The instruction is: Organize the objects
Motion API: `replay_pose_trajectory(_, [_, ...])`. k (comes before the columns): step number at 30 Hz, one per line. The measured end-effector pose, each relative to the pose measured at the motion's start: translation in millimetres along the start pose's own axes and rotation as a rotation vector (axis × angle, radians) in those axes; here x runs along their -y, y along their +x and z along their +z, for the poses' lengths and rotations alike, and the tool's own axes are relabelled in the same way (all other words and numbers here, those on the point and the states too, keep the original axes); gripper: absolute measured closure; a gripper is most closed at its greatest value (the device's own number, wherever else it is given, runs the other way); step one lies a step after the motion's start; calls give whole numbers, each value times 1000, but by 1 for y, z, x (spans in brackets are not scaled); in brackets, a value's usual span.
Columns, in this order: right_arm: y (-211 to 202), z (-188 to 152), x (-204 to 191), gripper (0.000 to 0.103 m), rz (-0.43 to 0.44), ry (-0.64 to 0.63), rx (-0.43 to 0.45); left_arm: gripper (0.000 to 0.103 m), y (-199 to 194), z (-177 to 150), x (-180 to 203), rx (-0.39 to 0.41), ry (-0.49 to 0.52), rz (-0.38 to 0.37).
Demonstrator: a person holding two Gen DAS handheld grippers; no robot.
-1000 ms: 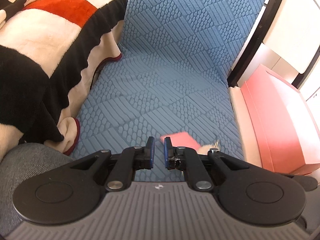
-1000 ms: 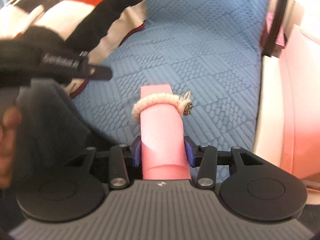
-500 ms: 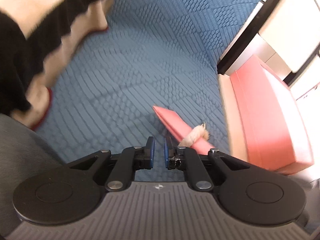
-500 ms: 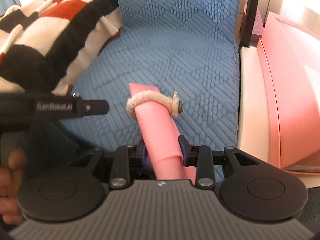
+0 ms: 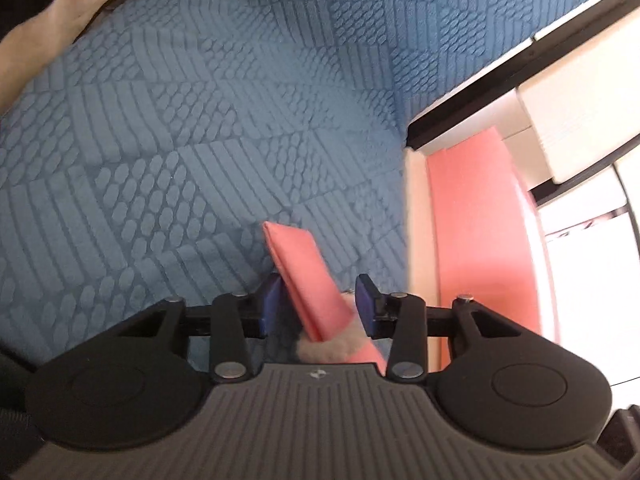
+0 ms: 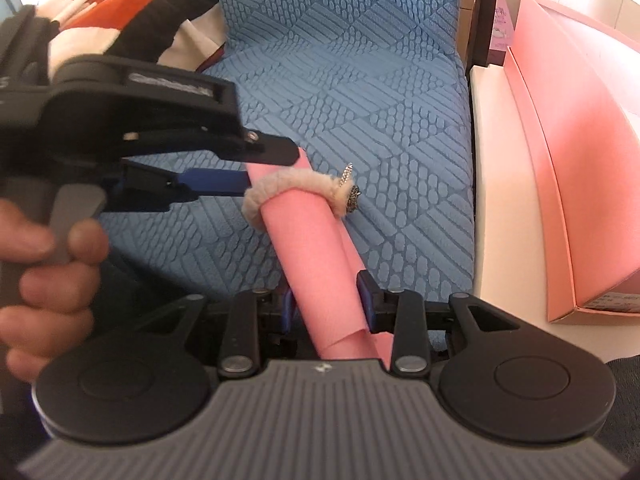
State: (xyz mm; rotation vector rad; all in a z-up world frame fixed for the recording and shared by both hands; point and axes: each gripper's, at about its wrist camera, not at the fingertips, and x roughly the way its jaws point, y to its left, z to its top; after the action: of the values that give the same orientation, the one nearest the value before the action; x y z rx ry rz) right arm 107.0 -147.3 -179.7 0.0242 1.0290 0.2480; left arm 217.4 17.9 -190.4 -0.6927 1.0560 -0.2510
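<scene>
The rolled pink foam sheet (image 6: pixel 320 256) slants up over the blue embossed seat cushion (image 6: pixel 360 80), near its right edge. Its lower end sits clamped between the pads of the right gripper (image 6: pixel 326 308), whose jaws are easing apart slightly. A fuzzy cream loop with a small metal charm (image 6: pixel 296 186) rings the roll's upper part. The left gripper (image 5: pixel 316 306) straddles the roll's tip, jaws opening, pads not pressing it. A smooth pink cardboard box (image 6: pixel 580 160) lies beside the cushion on a pale ledge.

Left gripper (image 5: pixel 316 300) jaws opening, were shut; now straddling pink roll (image 5: pixel 310 280) tip (formerly off to its side).
</scene>
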Motion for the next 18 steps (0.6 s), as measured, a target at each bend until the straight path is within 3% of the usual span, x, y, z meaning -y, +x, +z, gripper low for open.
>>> replay_pose_trajectory(5, [-4, 0, -2, 65, 3, -30, 5, 82, 10, 3, 5, -9, 10, -5])
replay_pose_trajectory(14, [-19, -3, -34, 67, -54, -232, 46, 85, 12, 2, 5, -18, 7, 5])
replay_pose_trajectory(18, [-16, 2, -37, 68, -47, -234, 51, 85, 12, 1, 6, -23, 29, 7])
